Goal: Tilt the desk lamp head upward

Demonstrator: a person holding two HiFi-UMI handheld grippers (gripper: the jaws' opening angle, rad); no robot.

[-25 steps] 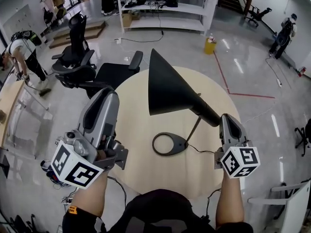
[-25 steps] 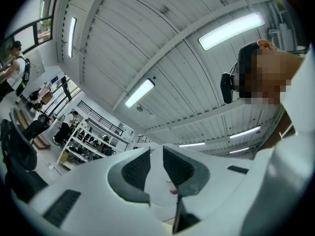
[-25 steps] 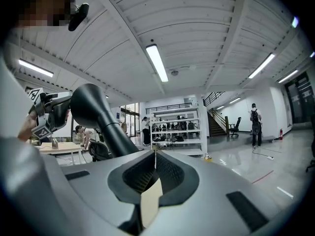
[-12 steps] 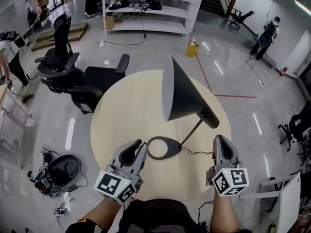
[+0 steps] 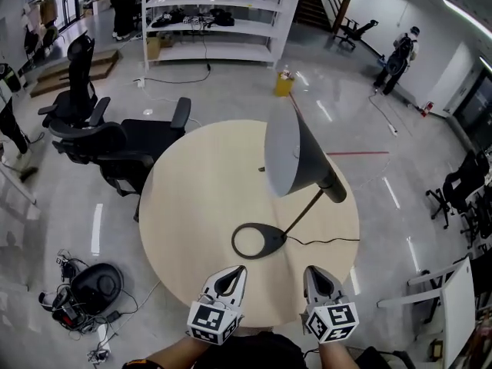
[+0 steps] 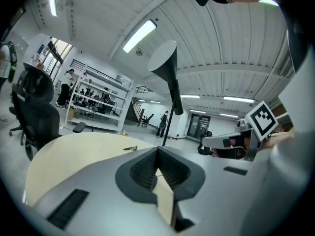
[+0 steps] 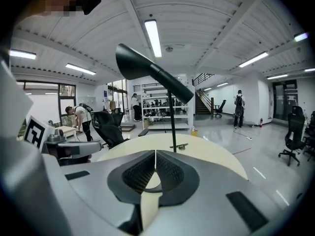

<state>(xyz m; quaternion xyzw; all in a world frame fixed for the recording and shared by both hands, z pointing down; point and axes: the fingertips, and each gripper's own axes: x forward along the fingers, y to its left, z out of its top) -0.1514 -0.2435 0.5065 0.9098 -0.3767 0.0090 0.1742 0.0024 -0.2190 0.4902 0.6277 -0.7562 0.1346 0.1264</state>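
The black desk lamp stands on the round beige table [image 5: 184, 206]. Its ring base [image 5: 257, 241] is near the front and a thin stem [image 5: 304, 210] rises from it. The cone head [image 5: 296, 156] is tilted, its pale open mouth facing left and up. The head also shows in the left gripper view [image 6: 165, 63] and the right gripper view [image 7: 140, 65]. My left gripper [image 5: 234, 272] [image 6: 158, 149] is shut and empty at the table's near edge. My right gripper [image 5: 311, 272] [image 7: 155, 152] is beside it, also shut on nothing. Both are well short of the lamp.
The lamp's cable [image 5: 327, 241] runs right across the table. A small object [image 7: 179, 145] lies on the far part of the tabletop. Black office chairs [image 5: 127, 141] stand at the left. White shelving [image 5: 215, 14] and a yellow container [image 5: 284, 83] are behind, with people at a distance.
Both grippers have drawn back from the lamp to the table's near edge. The right one has left the lamp's neck. The head now shows more of its open mouth.
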